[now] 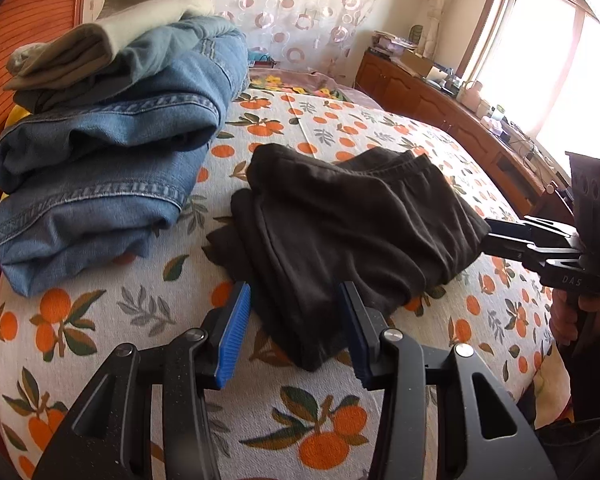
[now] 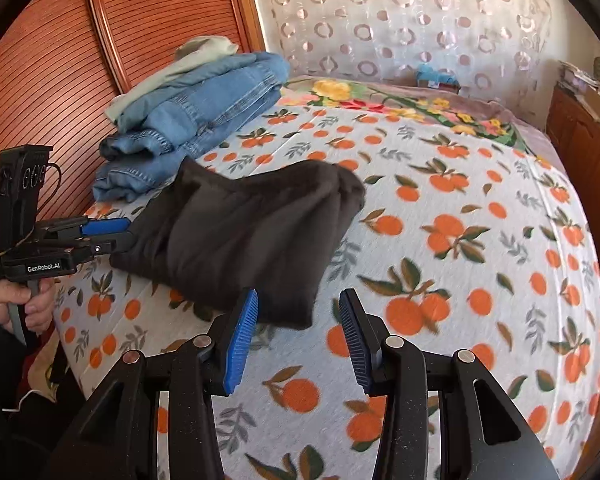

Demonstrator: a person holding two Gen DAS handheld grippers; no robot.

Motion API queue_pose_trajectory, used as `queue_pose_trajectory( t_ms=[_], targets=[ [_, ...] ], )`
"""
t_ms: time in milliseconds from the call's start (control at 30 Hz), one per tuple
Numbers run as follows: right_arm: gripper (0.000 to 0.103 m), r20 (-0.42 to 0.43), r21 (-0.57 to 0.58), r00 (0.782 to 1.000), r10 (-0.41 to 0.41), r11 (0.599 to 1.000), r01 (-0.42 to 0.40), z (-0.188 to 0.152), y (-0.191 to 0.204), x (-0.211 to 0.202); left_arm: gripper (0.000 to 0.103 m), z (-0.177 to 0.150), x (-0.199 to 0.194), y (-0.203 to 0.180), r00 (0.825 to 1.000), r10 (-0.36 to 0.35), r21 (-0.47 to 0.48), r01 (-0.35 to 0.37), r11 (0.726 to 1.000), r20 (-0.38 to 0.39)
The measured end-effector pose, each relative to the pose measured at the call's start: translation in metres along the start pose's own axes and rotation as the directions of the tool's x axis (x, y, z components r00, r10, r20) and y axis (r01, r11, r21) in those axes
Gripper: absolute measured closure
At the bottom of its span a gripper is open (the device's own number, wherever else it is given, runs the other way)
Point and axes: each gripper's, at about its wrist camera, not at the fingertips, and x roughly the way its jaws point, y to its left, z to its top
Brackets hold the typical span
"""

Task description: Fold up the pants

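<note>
- Black pants [image 1: 340,216] are lying on the bed [image 2: 480,272], already folded into a thick bundle, just beside a stack of folded jeans [image 1: 100,168].
- Both grippers are seen at the bundle's edges; the left gripper [image 1: 296,332] is spread wide, with nothing held between its blue pads [image 1: 234,336].
- The right gripper [image 2: 296,336] is spread open too and is empty.
- The folding looks nearly done. A last tidy or a lift onto the stack seems to be called for next, so an edge would have to be pinched first.
- No boxes or baskets are seen.
</note>
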Motion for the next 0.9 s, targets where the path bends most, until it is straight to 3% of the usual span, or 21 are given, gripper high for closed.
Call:
queue_pose_trajectory(
  t_ms=[100,200,267,333,400,633,900],
  targets=[
    [0.068,-0.009,0.006,1.0,0.028,1.0,-0.027,-0.001,0.003,0.005,0.057,-0.003,0.001,-0.003,1.0,-0.004,0.006,0.004,1.0,-0.002],
    [0.083,-0.006,0.014,0.999,0.041,0.999,-0.041,-0.001,0.002,0.008,0.057,-0.006,0.001,-0.005,1.0,-0.012,0.011,0.012,1.0,-0.004],
    [0.091,0.008,0.022,0.998,0.065,0.998,-0.065,-0.002,-0.002,0.006,0.064,-0.008,0.001,-0.008,1.0,-0.017,0.024,0.017,1.0,0.001],
    [0.092,0.028,0.03,0.998,0.061,0.998,-0.062,-0.001,-0.005,0.002,0.083,-0.01,0.001,-0.01,1.0,-0.017,0.04,0.017,0.999,0.002],
    [0.093,0.049,0.042,0.997,0.054,0.998,-0.056,-0.001,-0.008,-0.002,0.094,-0.011,0.001,-0.012,1.0,-0.011,0.058,0.01,0.998,0.006],
    [0.096,0.071,0.055,0.997,0.022,0.998,-0.026,-0.006,-0.011,-0.015,0.097,-0.013,-0.021,-0.001,0.998,-0.006,0.043,0.004,0.999,0.056],
    [0.097,0.033,0.063,0.999,0.012,0.998,-0.015,-0.017,-0.011,-0.012,0.099,-0.026,-0.02,0.001,1.0,0.022,0.064,-0.022,0.998,0.01]
  ],
)
